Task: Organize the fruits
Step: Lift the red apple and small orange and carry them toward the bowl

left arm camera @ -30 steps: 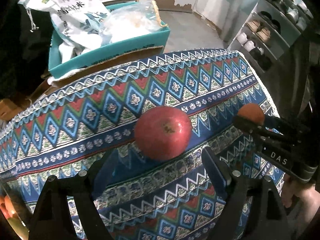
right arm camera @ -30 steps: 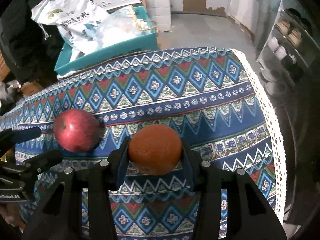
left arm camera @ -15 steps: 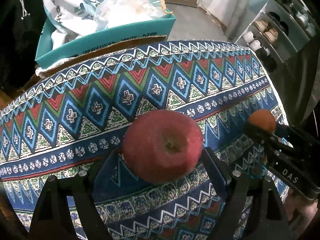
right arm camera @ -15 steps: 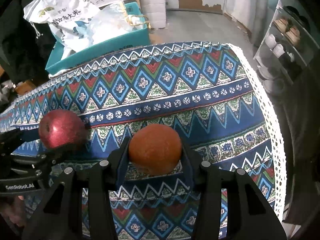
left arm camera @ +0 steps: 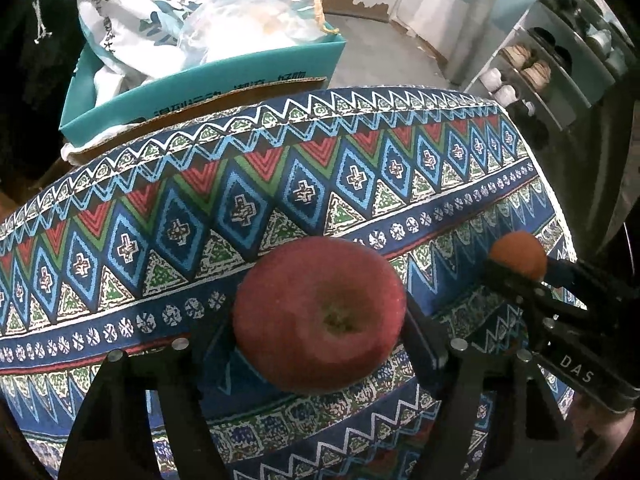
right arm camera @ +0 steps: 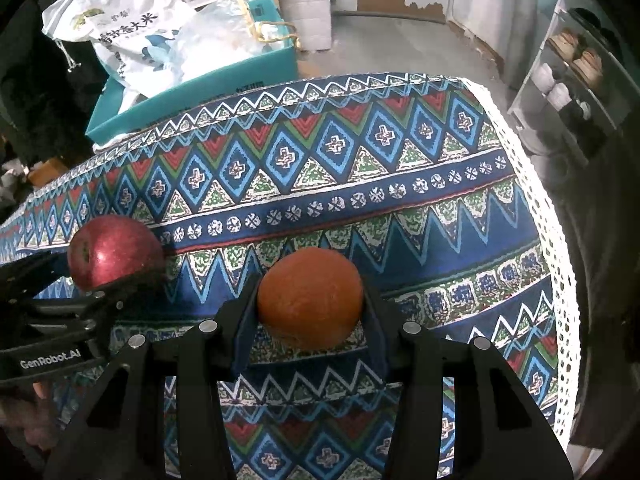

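My left gripper [left arm camera: 320,320] is shut on a red apple [left arm camera: 320,314], its fingers pressing both sides, held just above the patterned tablecloth [left arm camera: 280,184]. My right gripper [right arm camera: 310,300] is shut on an orange [right arm camera: 310,298], also over the cloth. In the left wrist view the orange [left arm camera: 518,256] shows at the right in the other gripper. In the right wrist view the apple [right arm camera: 114,256] shows at the left in the left gripper.
A teal box [left arm camera: 200,80] with a rice bag [right arm camera: 120,28] and a clear plastic bag stands behind the table's far edge. A shoe rack [right arm camera: 572,80] stands at the right. The tablecloth's lace edge [right arm camera: 556,264] runs down the right side.
My left gripper moved forward around the apple and closed on it. The right gripper kept hold of the orange and stayed about where it was.
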Available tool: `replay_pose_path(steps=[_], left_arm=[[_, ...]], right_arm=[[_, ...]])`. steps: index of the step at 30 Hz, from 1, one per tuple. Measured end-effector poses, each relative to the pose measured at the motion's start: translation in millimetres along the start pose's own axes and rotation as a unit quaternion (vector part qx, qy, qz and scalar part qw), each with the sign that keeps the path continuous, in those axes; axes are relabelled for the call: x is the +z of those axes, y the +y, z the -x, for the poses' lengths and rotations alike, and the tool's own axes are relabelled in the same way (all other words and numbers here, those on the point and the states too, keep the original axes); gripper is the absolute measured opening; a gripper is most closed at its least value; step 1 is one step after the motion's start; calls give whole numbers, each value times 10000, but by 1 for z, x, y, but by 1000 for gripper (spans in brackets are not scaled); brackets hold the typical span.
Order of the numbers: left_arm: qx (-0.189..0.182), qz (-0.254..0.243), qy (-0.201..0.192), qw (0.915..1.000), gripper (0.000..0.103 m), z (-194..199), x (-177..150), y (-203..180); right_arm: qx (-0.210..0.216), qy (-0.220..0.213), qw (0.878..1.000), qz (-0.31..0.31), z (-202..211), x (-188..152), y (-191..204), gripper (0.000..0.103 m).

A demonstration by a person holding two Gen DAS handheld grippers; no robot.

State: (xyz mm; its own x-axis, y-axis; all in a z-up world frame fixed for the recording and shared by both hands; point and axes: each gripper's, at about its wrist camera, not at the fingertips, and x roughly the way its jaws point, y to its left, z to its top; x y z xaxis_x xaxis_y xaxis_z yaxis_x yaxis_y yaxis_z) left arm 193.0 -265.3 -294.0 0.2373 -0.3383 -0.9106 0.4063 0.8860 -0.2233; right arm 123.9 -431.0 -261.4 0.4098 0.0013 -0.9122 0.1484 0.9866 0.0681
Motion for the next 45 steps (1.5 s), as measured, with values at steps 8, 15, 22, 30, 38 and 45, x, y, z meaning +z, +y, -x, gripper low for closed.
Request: replay_pose_path(steps=[8, 15, 22, 30, 38, 45], left_arm=[[183, -115, -128, 9997, 76, 11, -9, -2], [285, -183, -297, 9990, 76, 36, -14, -1], [367, -145, -517, 9979, 76, 71, -19, 4], [476, -112, -769, 9958, 76, 110, -28, 9], [495, -7, -966, 9941, 76, 147, -38, 18], [531, 86, -1153, 9919, 76, 183, -49, 30]], right_arm=[[28, -72, 10000, 49, 6, 1, 5, 47], [3, -196, 9995, 229, 19, 2, 17, 47], [58, -395, 9983, 415, 45, 4, 32, 47], [112, -612, 9963, 591, 76, 1, 48, 47], [254, -842, 9935, 721, 106, 2, 67, 47], [449, -1002, 9902, 864, 126, 3, 92, 47]])
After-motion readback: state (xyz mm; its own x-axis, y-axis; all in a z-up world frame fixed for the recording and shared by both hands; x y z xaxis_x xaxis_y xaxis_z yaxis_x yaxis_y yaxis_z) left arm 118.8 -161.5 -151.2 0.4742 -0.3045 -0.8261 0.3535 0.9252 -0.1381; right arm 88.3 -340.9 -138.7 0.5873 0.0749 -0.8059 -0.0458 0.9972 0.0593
